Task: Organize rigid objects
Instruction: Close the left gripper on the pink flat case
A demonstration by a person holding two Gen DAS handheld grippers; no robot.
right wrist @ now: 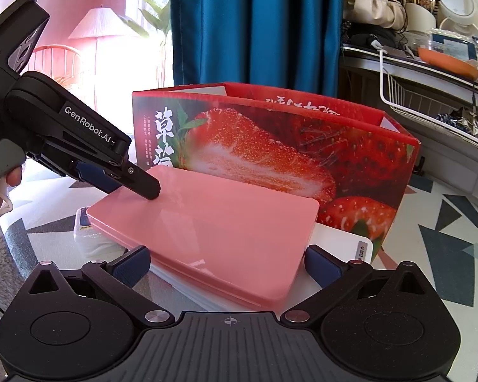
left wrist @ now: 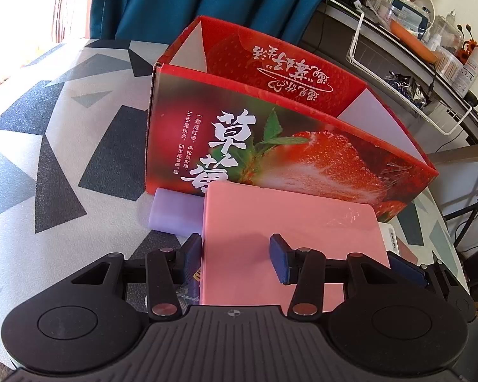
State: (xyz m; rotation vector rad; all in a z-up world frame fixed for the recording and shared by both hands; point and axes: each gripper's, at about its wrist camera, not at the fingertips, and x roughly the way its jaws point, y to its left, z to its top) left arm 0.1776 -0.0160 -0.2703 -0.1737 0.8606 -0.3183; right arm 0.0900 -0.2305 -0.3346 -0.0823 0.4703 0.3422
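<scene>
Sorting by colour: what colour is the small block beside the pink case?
Pale purple block, clearest in the left wrist view.

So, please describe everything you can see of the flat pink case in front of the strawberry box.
The pink case is a flat, glossy rectangle, plastic by its look, with rounded corners and a seam along its side where lid meets base. It is closed. It lies slightly tilted on white flat items, just in front of the strawberry box. The left gripper is clamped on one end of it. The right gripper straddles the other end; whether its pads press the case, I cannot tell.
</scene>
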